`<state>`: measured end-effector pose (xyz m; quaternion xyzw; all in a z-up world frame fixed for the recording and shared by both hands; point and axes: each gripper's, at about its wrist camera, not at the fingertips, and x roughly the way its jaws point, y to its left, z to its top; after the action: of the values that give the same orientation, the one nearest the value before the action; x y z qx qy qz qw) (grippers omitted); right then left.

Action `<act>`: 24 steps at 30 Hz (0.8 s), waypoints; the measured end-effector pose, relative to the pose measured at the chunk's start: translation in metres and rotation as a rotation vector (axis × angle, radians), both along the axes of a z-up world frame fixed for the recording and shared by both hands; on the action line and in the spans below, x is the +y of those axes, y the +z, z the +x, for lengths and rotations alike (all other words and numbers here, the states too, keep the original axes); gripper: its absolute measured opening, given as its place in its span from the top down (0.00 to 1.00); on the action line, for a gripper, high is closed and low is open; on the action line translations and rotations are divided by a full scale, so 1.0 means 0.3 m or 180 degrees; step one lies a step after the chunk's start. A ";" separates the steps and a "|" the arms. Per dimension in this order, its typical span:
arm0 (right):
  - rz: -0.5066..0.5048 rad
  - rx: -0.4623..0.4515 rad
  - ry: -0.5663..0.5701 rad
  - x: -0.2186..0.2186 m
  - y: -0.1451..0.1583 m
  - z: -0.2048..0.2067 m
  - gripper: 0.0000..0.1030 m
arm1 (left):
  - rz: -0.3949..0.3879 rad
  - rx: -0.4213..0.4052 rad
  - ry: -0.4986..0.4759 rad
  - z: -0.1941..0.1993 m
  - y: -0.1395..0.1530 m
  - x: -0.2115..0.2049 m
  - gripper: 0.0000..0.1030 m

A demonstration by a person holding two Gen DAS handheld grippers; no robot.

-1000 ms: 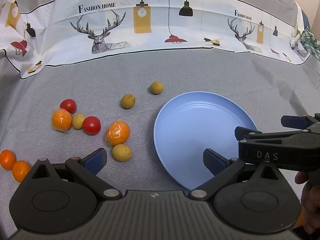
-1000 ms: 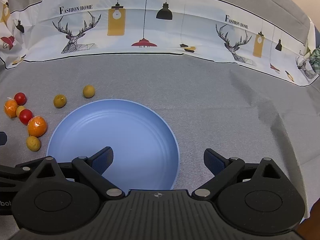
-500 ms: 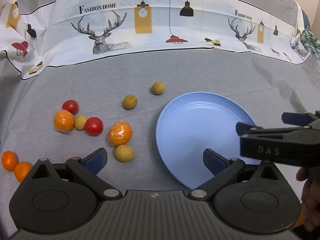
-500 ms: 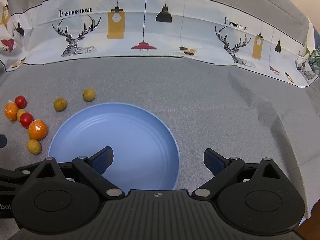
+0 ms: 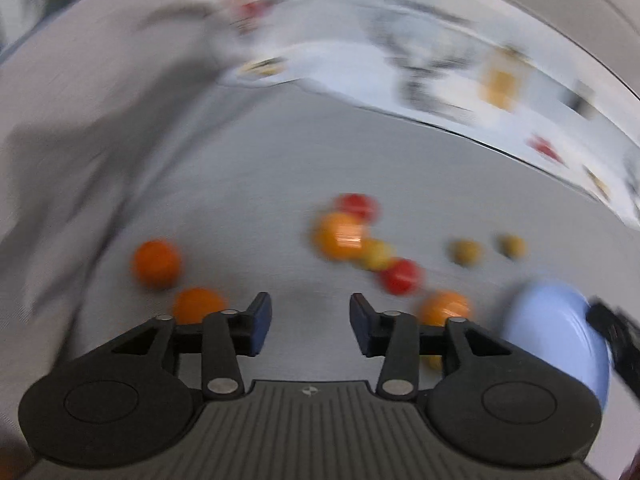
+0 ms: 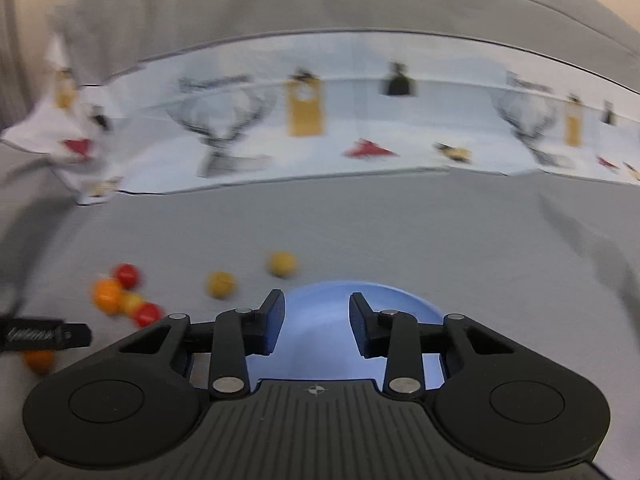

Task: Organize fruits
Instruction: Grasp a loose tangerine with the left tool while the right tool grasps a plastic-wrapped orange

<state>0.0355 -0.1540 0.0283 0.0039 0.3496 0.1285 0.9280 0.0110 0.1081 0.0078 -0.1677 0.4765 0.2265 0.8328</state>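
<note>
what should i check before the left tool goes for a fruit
1. Left tool open with nothing between its fingers: ok.
2. Right tool open and holding nothing: ok.
3. Blue plate bare where it shows, ready for fruit: ok.
4. Left view sharp enough to aim: not ok, heavy motion blur.
5. Nearest fruit lined up: not ok, the orange sits off the left finger's outer side, not in the gap.
6. Red tomatoes and the wrapped orange separable: cannot tell, they cluster and blur together.
</note>
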 end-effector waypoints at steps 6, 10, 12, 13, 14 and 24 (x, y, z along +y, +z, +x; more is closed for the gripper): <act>0.0017 0.0087 0.0505 0.181 -0.027 0.003 0.44 | -0.0146 0.0158 0.0430 -0.018 -0.010 0.119 0.29; -0.0106 0.0223 0.0607 0.269 -0.070 0.021 0.32 | -0.0141 0.0248 0.0467 -0.012 -0.017 0.134 0.26; -0.0208 0.0303 0.0617 0.308 -0.106 0.036 0.31 | -0.0156 0.0299 0.0489 -0.016 -0.027 0.143 0.26; -0.0253 0.0340 0.0615 0.324 -0.121 0.046 0.31 | -0.0155 0.0324 0.0496 -0.014 -0.038 0.145 0.26; -0.0278 0.0370 0.0624 0.337 -0.133 0.053 0.31 | -0.0161 0.0357 0.0496 -0.014 -0.042 0.146 0.26; -0.0609 0.0587 0.0691 0.419 -0.229 0.075 0.47 | -0.0202 0.0480 0.0436 -0.008 -0.089 0.174 0.41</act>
<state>0.0580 -0.0282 -0.0405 -0.1105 0.4423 0.1931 0.8688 0.0087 0.1604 -0.0188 -0.2087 0.5322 0.2797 0.7714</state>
